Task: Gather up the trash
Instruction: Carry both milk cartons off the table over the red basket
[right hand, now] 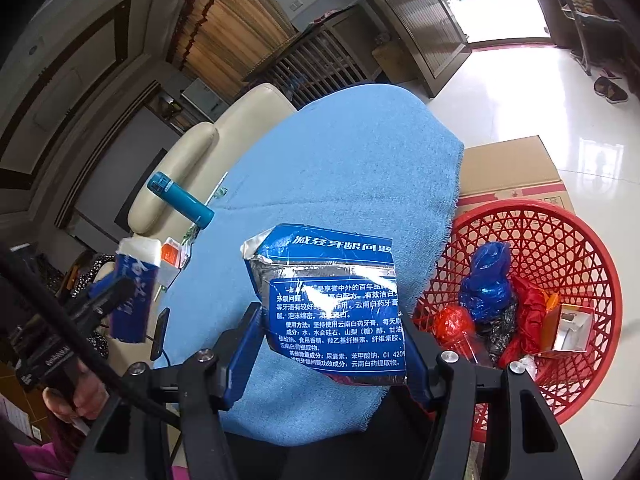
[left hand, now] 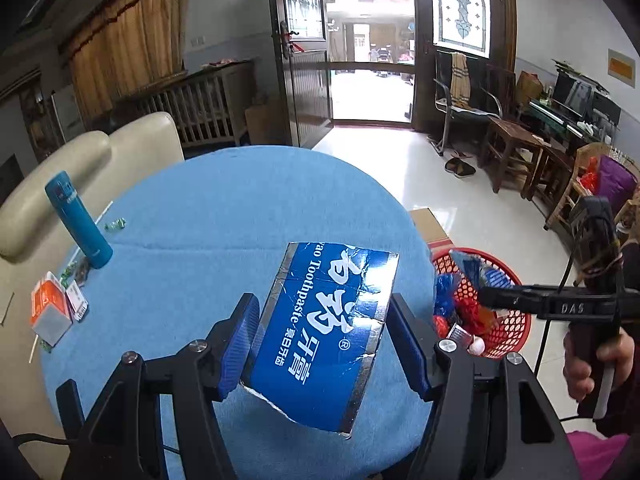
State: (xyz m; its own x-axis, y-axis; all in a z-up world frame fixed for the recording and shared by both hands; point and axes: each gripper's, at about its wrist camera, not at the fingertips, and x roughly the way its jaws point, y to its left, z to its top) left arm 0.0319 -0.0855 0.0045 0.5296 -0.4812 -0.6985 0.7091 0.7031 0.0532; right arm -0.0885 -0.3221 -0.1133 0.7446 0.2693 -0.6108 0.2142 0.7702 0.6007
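Right now each gripper holds a piece of a blue toothpaste box. The left gripper [left hand: 324,344] has its blue pads pressed on both sides of one box piece [left hand: 324,328], the one with big white letters, and holds it up above the round table with the blue cloth [left hand: 224,208]. The right gripper [right hand: 332,344] is squeezed on the other box piece [right hand: 332,308], the one with small white writing and a crumpled silver edge. That piece hangs over the table's edge, just beside the red basket [right hand: 568,240].

The red basket sits on the floor next to the table, on the side away from the couch. Inside it are a blue bag [right hand: 486,284], some red wrappers [right hand: 528,320] and a small open carton [right hand: 568,328]. A brown cardboard box [right hand: 508,168] lies behind the basket.

On the table, far from the basket, a teal bottle [left hand: 78,220] stands up. Near the bottle are a small orange and white box [left hand: 50,312] and a few green candy wrappers [left hand: 115,224]. A cream couch [left hand: 80,164] sits behind the table on the bottle's side.
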